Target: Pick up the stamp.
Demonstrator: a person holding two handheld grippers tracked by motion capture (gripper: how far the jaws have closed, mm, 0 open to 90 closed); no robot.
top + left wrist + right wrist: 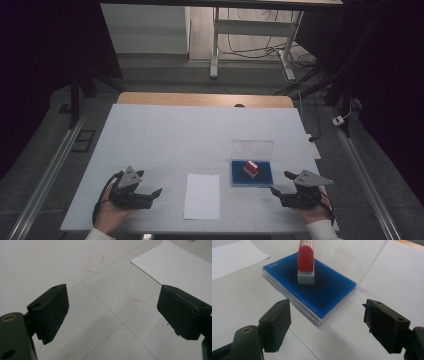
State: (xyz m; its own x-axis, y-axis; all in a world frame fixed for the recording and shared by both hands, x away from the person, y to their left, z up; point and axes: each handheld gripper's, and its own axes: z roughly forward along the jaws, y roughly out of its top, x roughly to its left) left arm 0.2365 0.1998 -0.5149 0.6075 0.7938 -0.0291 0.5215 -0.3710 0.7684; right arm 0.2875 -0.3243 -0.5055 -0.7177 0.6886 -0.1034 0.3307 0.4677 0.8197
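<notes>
A white-covered table [150, 145] spans the scene, its wooden far edge bare and thin ruled lines and faint red marks crossing its surface. A plain sheet of paper [202, 196] lies flat near the front middle, between the two hands. Right of the sheet sits a blue ink pad [240, 176] in a clear plastic case whose lid [252, 150] stands upright at the far side. A stamp [251, 168] with a red handle and a pale grey base stands on the blue pad, roughly at its middle. The left gripper [156, 193] rests in the person's hand at the near left, just left of the sheet, jaws spread wide over bare table with nothing between them. The right gripper [281, 182] is at the near right, just beside the pad's near right corner and pointing toward it, jaws spread wide and empty, clear of the case.
</notes>
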